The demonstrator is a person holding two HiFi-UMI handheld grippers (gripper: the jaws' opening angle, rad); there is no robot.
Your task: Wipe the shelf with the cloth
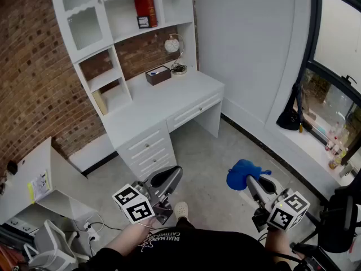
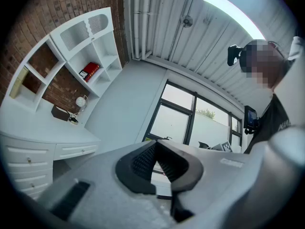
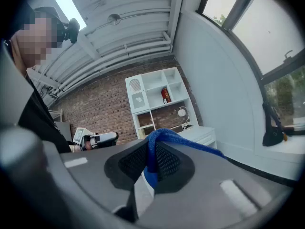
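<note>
My right tool [image 1: 251, 183] is clamped on the bunched blue cloth [image 1: 241, 174], well apart from the white shelf unit [image 1: 121, 17] over the white desk [image 1: 163, 99]. My left tool [image 1: 167, 176] is closed and empty. I'd step close first, then press a loose fold flat along a shelf board.

The cloth [image 1: 242, 174] is bright blue. The shelf [image 1: 148, 31] and counter [image 1: 152, 103] are white against a red-brown brick wall [image 1: 28, 78]. One book [image 1: 145, 5] is red; the floor [image 1: 208, 151] is grey.
</note>
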